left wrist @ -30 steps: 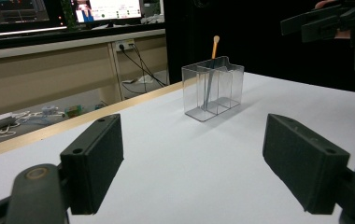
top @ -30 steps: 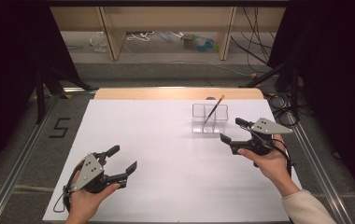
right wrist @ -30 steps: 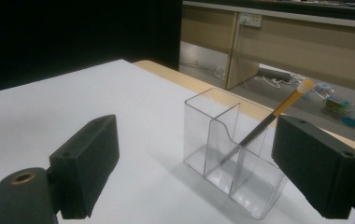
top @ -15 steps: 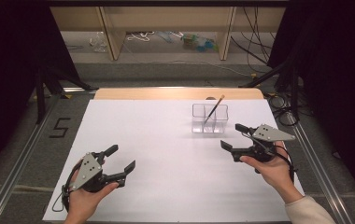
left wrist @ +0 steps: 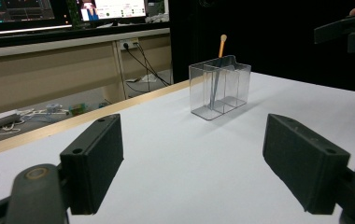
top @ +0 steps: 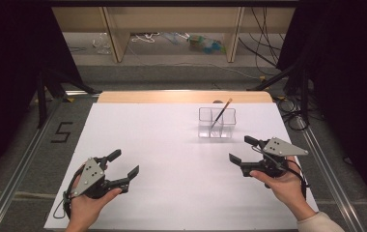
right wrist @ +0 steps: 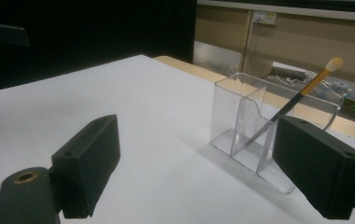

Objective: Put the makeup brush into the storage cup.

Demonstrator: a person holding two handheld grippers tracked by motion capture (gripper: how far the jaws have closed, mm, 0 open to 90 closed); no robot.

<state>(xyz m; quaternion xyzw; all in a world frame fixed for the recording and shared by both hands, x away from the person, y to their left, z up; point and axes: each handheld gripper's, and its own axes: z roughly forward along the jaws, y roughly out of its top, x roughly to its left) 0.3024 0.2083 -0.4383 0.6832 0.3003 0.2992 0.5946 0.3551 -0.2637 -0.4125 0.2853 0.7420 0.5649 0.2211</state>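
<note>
Centre-right of high view: clear rigid plastic organizer (top: 216,123), compartmented; thin brush (top: 220,113) leaning inside, bristle end indistinct. Left gripper (top: 121,164), right gripper (top: 243,150): jaws apart, empty.

A white table (top: 172,145) with a wooden far edge stands on grey floor (top: 172,72), black curtains (top: 7,72) flanking, wooden shelving (top: 172,24) and loose cables (top: 268,38) behind.
</note>
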